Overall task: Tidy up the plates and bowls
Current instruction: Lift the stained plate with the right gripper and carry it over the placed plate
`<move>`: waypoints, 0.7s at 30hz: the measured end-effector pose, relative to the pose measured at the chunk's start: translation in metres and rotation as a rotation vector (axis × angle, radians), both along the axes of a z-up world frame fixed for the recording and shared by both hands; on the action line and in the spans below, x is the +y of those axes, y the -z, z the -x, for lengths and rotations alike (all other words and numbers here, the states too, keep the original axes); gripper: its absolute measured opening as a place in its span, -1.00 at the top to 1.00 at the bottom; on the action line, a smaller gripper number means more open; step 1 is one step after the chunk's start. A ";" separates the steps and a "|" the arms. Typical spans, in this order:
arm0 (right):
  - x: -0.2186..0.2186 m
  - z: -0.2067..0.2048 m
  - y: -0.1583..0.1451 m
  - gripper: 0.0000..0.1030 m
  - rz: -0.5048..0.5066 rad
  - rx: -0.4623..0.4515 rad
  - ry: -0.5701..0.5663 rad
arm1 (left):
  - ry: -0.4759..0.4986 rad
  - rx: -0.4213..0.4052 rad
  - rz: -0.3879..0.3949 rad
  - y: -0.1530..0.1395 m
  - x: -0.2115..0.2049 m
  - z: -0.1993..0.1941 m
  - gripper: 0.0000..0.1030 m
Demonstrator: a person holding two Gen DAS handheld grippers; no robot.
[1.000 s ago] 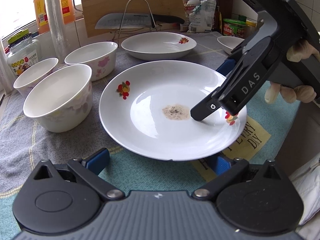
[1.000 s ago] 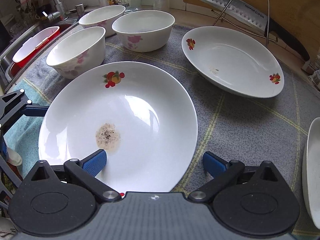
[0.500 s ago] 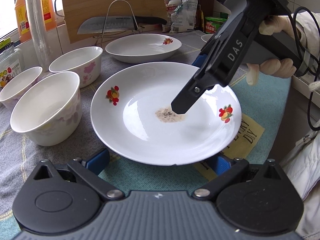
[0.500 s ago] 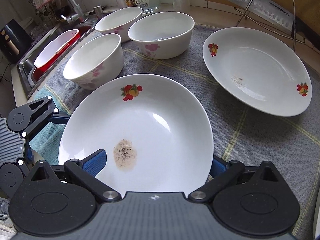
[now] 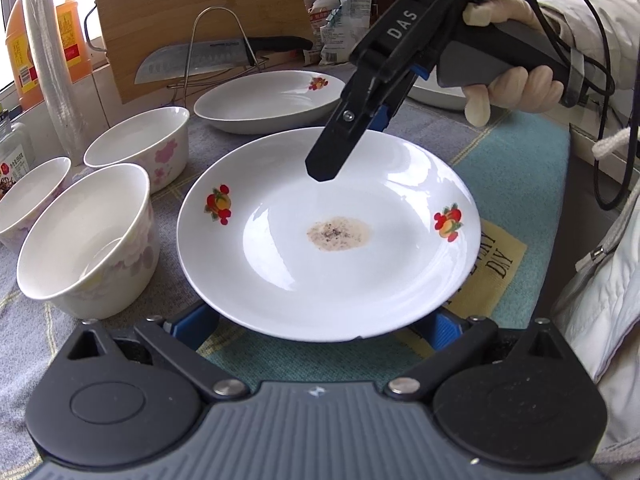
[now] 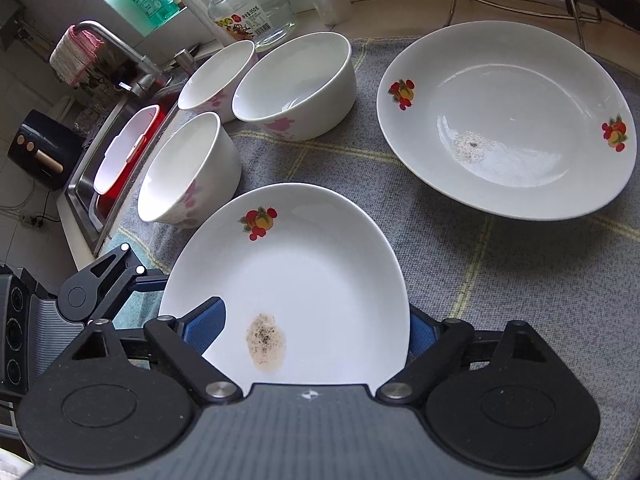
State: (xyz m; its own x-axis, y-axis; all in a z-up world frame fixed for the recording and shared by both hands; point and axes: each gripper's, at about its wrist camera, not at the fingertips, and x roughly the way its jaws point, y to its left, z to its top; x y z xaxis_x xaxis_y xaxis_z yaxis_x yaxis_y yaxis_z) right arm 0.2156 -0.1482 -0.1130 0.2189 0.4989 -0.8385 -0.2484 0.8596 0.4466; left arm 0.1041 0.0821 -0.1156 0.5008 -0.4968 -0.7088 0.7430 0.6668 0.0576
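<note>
A white plate (image 5: 328, 236) with fruit prints and a brown stain lies on the cloth; it also shows in the right wrist view (image 6: 304, 280). My left gripper (image 5: 320, 320) is open, its blue pads on either side of the plate's near rim. My right gripper (image 5: 328, 160) hangs above the plate's far side, open and empty, in its own view (image 6: 316, 328) over the plate. A second stained plate (image 6: 508, 120) lies behind. Three white flowered bowls (image 5: 86, 240) (image 5: 138, 144) (image 5: 32, 196) stand at the left.
A knife on a wire rack (image 5: 216, 60) and a wooden board (image 5: 192, 12) stand behind the plates. A glass jar (image 6: 252, 4) and oil bottle (image 5: 24, 40) line the wall. A sink (image 6: 116, 148) with a red-and-white tub lies beyond the bowls. Another dish (image 5: 436, 92) sits far right.
My right gripper has lifted off the plate's right rim and moved up and back over its far side. The left gripper has stayed around the plate's near rim.
</note>
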 end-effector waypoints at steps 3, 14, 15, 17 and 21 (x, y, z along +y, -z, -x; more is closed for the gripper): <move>0.000 -0.002 -0.001 -0.71 0.018 0.013 0.000 | 0.018 -0.009 -0.009 -0.001 -0.001 -0.001 -0.99; -0.006 -0.008 0.000 -0.69 -0.025 0.058 0.027 | 0.047 -0.011 -0.017 -0.003 0.002 0.000 -0.99; -0.006 -0.008 0.000 -0.69 -0.022 0.059 0.024 | 0.048 -0.011 -0.016 -0.003 0.001 -0.001 -0.99; -0.005 -0.008 -0.001 -0.69 -0.015 0.061 0.020 | 0.050 -0.009 -0.014 -0.003 0.002 -0.001 -0.99; -0.006 -0.009 0.000 -0.69 -0.022 0.063 0.028 | 0.060 -0.005 -0.004 -0.002 0.003 -0.003 -0.99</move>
